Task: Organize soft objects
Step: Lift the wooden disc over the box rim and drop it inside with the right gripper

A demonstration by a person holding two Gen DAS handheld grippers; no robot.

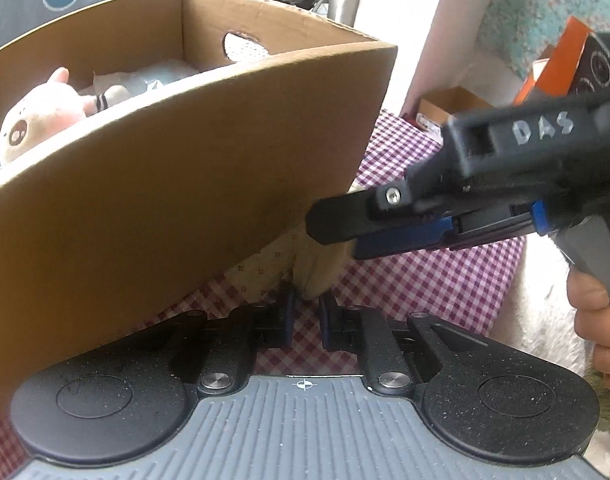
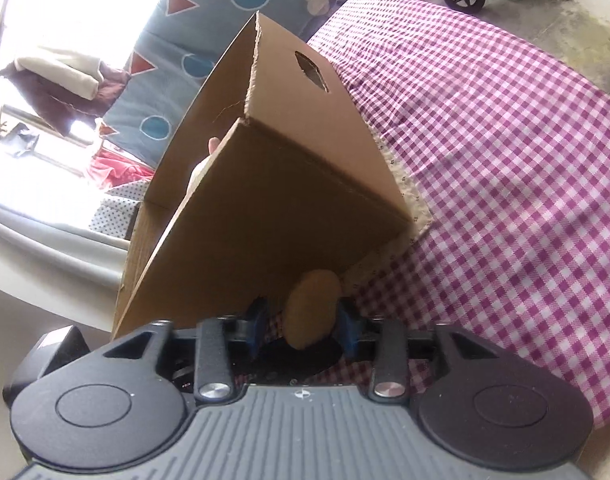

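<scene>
An open cardboard box (image 1: 177,184) stands on the checked cloth, with a pink plush pig (image 1: 37,120) lying inside at its left end. A soft toy of cream floral fabric (image 1: 261,268) with a tan plush part (image 1: 321,268) pokes out from under the box's near corner. My left gripper (image 1: 307,304) is shut on the tip of that tan part. My right gripper (image 1: 337,240) reaches in from the right to the same spot. In the right wrist view the tan oval part (image 2: 313,308) sits between the right gripper's (image 2: 303,320) blue pads, with a gap at the left pad.
A purple-and-white checked cloth (image 2: 505,160) covers the surface to the right of the box (image 2: 273,184). A hand (image 1: 597,320) holds the right gripper's handle. An orange-and-black carton (image 1: 565,68) and a small cardboard box (image 1: 453,104) sit behind. A blue patterned cushion (image 2: 177,60) lies beyond the box.
</scene>
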